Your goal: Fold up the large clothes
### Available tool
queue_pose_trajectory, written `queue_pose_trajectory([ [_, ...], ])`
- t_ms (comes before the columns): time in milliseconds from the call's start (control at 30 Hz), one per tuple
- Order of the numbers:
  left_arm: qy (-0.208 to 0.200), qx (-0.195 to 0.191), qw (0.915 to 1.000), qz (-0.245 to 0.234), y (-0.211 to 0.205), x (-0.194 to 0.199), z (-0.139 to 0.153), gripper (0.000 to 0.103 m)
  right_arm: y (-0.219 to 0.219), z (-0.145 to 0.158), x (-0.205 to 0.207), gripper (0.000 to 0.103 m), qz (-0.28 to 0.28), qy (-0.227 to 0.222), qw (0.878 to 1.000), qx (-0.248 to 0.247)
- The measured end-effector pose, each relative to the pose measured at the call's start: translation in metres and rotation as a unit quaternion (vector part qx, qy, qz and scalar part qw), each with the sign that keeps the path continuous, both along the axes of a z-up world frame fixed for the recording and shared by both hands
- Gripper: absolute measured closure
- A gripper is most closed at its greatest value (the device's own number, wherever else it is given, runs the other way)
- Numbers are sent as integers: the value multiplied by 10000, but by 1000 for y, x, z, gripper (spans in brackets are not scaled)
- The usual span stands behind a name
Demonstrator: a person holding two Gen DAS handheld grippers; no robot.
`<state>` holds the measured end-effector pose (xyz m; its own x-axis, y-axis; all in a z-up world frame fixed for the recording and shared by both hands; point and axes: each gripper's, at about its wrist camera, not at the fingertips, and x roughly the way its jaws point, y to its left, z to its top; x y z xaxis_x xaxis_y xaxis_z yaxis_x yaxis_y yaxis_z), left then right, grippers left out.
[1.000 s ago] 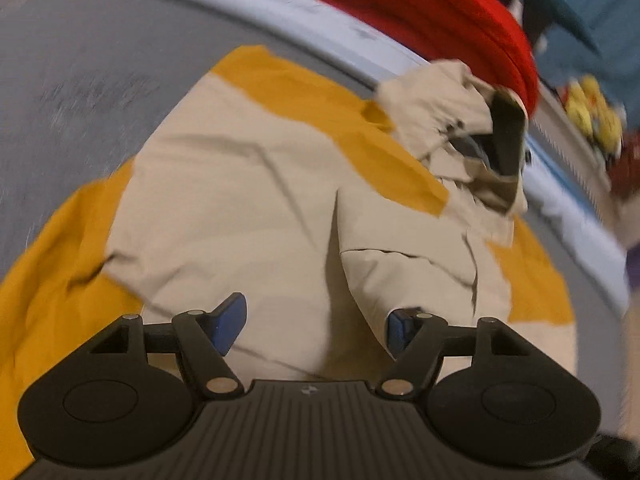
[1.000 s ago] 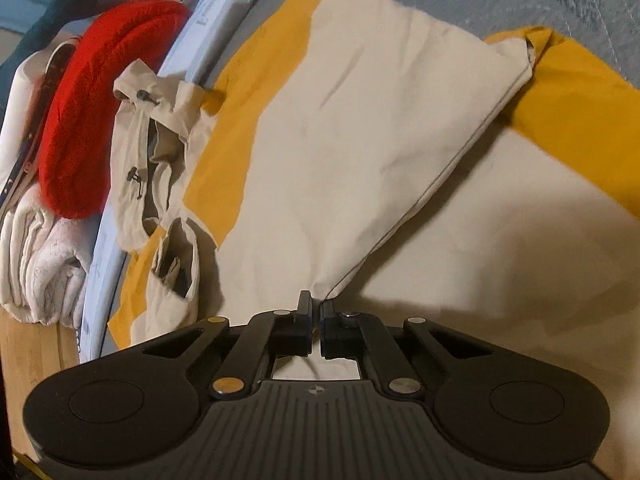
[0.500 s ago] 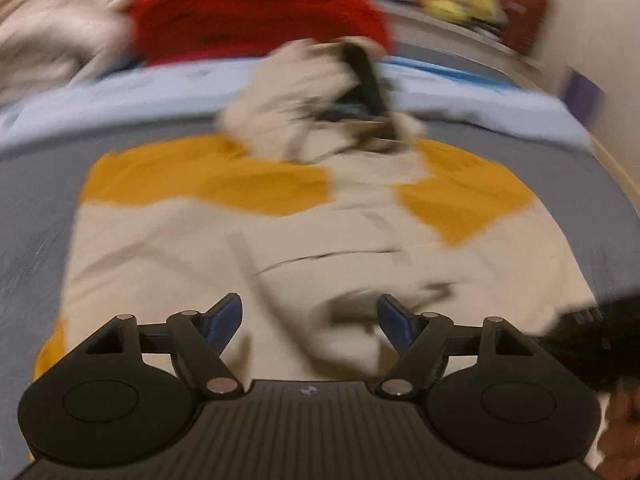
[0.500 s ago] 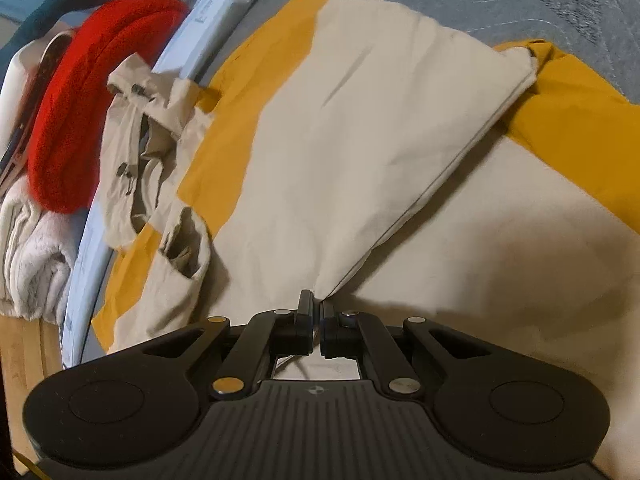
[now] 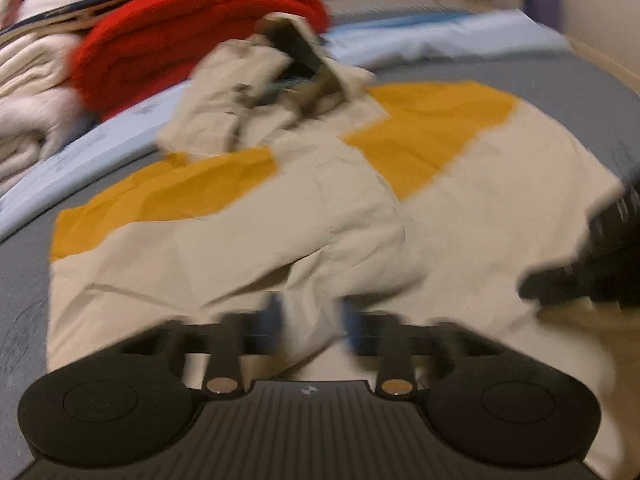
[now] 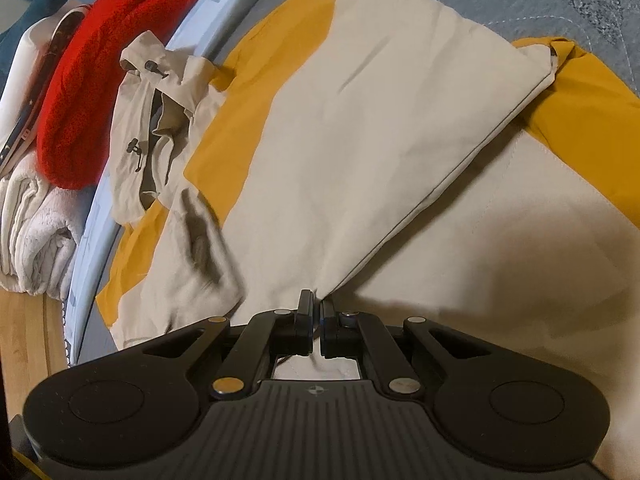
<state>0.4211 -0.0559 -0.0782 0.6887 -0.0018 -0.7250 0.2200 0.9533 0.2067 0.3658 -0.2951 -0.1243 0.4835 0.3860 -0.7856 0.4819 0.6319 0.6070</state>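
Note:
A beige and mustard hooded jacket (image 5: 360,208) lies spread on the grey quilt (image 5: 24,264), its hood (image 5: 256,92) bunched at the far side. My left gripper (image 5: 314,320) is low over the jacket's middle. Its blurred jaws are closing on a raised beige fold, and the pads touch the fold on both sides. My right gripper (image 6: 316,312) is shut on the tip of a folded-over beige panel of the jacket (image 6: 360,120), holding it just above the cloth beneath. In the left wrist view the right gripper (image 5: 592,264) shows as a dark shape at the right edge.
A red blanket (image 5: 192,32) and folded white towels (image 6: 32,232) are piled behind the hood (image 6: 160,120). A light blue sheet (image 5: 440,36) runs along the quilt's far edge. Wooden floor (image 6: 24,340) shows beside the bed.
The left gripper swung across the jacket toward its middle and its jaws came in from wide apart around a beige fold. The right gripper kept its hold and place.

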Motion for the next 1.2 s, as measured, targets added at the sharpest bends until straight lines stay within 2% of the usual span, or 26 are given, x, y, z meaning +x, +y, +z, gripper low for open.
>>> queue_pose_trajectory([
  [33,-124,-205,9994,253,9,1,10,93,0,0,0,101,-17,9,10000,12],
  [67,-281,-439,9973,521,19,-1,21,93,-1,1,0,101,-41,8,10000,24],
  [100,-536,-741,9915,923,32,-3,35,93,-1,2,1,101,-78,-10,10000,26],
  [133,-762,-995,9835,1302,45,-8,46,92,-1,3,0,101,-109,-44,9999,16],
  [167,-967,-1303,9711,1748,60,-14,55,86,-1,5,-1,101,-141,-85,9999,-2],
  [200,-1097,-1685,9545,2202,78,-21,63,83,0,6,-1,101,-162,-120,9998,-19],
  [233,-1118,-1998,9406,2506,93,-26,65,68,-1,6,-2,101,-174,-137,9998,-13],
  [267,-1071,-2254,9290,2733,105,-29,65,47,-1,6,-2,101,-200,-136,9997,-1],
  [333,-734,-2902,9089,2905,128,-29,59,34,-3,4,-4,97,-269,-85,9996,34],
  [433,-251,-3560,8718,3355,157,-30,42,34,-5,0,-5,94,-382,39,9992,106],
  [500,37,-3685,8553,3642,173,-27,32,39,-7,-2,-5,93,-413,72,9991,65],
  [533,140,-3751,8458,3792,181,-27,27,51,-8,-2,-5,93,-432,78,9990,44],
  [567,230,-3718,8416,3911,188,-25,23,70,-9,-2,-4,93,-467,83,9989,27],
  [633,433,-3400,8493,4015,194,-20,19,87,-12,-3,-5,93,-518,69,9986,7],
  [700,429,-3372,8541,3937,195,-16,20,93,-14,0,-5,97,-548,-18,9985,-69],
  [733,315,-3427,8608,3749,193,-14,25,96,-14,3,-6,101,-589,-106,9981,-142],
  [833,-396,-3647,8937,2584,179,-11,59,96,-16,19,-12,103,-771,-566,9942,-501],
  [900,-773,-3685,9041,2023,174,-14,79,95,-18,31,-15,103,-990,-878,9889,-681],
  [967,-699,-3630,9062,2054,176,-14,77,87,-20,34,-17,103,-1121,-972,9867,-658],
  [1000,-441,-3609,9037,2262,181,-12,67,86,-22,31,-16,102,-1127,-873,9877,-643],
  [1033,-111,-3585,8983,2538,188,-9,54,78,-21,25,-13,98,-1082,-675,9901,-588],
  [1067,257,-3461,8915,2911,195,-8,42,63,-21,17,-10,94,-1004,-378,9929,-509],
  [1100,565,-3325,8816,3303,204,-6,29,62,-21,7,-9,89,-931,-17,9946,-451],
  [1133,668,-3262,8731,3562,212,-8,23,62,-21,1,-10,82,-942,234,9943,-451],
  [1167,588,-3115,8703,3769,218,-11,24,62,-21,-1,-14,82,-996,299,9934,-479],
  [1200,385,-2856,8726,3942,220,-14,31,62,-20,2,-14,82,-969,264,9934,-554],
])
